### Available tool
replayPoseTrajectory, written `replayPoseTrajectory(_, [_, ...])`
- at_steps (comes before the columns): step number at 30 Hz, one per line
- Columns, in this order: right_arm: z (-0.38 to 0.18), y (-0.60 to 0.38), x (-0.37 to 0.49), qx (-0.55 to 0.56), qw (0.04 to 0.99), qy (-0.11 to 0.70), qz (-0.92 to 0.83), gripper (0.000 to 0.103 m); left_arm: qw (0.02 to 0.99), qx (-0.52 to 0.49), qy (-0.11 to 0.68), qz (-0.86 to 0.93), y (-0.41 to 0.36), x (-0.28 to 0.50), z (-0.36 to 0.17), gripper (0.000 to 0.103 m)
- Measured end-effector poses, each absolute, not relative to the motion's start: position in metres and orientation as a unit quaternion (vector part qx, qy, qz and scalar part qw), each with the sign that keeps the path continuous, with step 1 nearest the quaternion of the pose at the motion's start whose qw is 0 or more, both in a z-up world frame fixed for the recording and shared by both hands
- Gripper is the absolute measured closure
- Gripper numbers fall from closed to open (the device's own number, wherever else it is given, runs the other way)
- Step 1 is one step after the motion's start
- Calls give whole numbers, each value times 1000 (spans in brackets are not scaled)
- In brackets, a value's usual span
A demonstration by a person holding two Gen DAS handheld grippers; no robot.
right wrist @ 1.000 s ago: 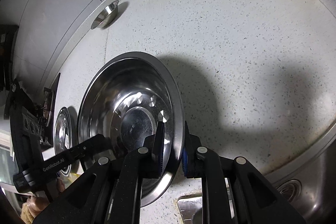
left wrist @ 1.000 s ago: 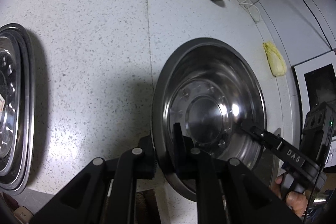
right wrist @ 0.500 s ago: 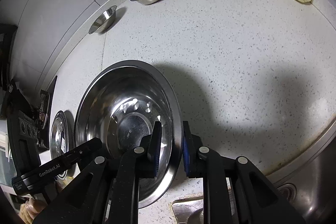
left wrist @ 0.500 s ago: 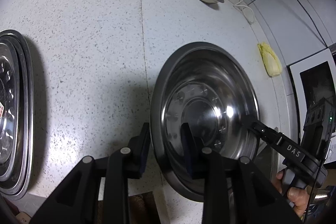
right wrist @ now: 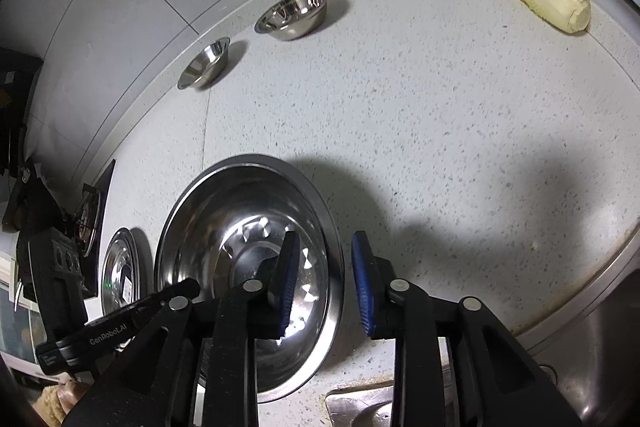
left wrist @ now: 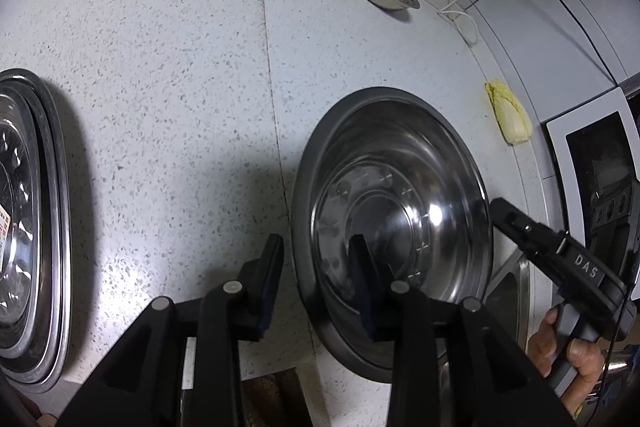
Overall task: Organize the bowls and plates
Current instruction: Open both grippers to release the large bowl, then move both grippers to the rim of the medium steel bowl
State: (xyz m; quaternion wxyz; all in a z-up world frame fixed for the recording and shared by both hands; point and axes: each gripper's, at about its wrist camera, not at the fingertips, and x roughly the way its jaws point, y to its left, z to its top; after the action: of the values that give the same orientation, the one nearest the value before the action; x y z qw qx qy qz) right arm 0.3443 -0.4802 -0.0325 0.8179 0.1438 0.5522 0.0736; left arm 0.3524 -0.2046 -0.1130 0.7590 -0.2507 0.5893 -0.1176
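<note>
Bowl point(left wrist: 400, 195) rim sits between both sets of opening fingers point(left wrist: 276, 259), ungripped; plates point(left wrist: 28, 227) cut off at left

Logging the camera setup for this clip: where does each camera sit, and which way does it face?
Left wrist: on the left tool, angled down at the large bowl on the counter; the person's other hand shows.
Right wrist: on the right tool, angled down at the same bowl's opposite rim; the left tool shows at lower left.
Shared: bowl, two small bowls, cabbage.
</note>
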Motion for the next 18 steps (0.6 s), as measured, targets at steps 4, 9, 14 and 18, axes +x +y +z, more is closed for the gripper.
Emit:
replayPoseTrajectory(4, [-26, -481, 347, 138, 824, 544, 70, 76, 763, -252, 585, -113, -196, 352, -111, 71])
replayPoseTrajectory(9, [-20, -485, 357, 135, 829, 539, 67, 76, 762, -264, 583, -104, -182, 354, -108, 71])
replayPoseTrajectory(14, [-11, -486, 373, 127, 835, 531, 69, 76, 759, -278, 581, -99, -168, 367, -99, 70])
replayPoseTrajectory(18, [3, -480, 392, 112, 842, 522, 74, 68, 758, -292, 576, -93, -161, 385, -94, 70])
